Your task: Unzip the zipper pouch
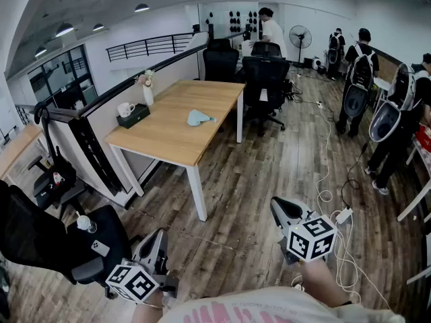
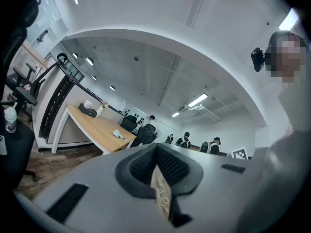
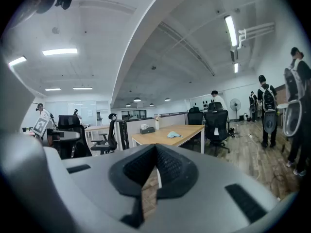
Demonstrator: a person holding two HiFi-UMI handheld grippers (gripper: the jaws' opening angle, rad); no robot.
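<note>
A small light-blue zipper pouch (image 1: 199,118) lies flat near the middle of a wooden table (image 1: 168,140), far ahead of me. It shows tiny in the left gripper view (image 2: 118,134) and in the right gripper view (image 3: 173,134). My left gripper (image 1: 156,244) hangs low at the lower left, shut, nothing between its jaws. My right gripper (image 1: 281,210) is at the lower right, also shut and empty. Both are well short of the table, over the floor.
A tissue box with a mug (image 1: 131,114) and a white vase (image 1: 147,93) stand at the table's far left. Black office chairs (image 1: 264,86) sit behind it and one (image 1: 60,241) by my left. Several people (image 1: 357,79) stand at the right; white cables (image 1: 333,207) cross the wooden floor.
</note>
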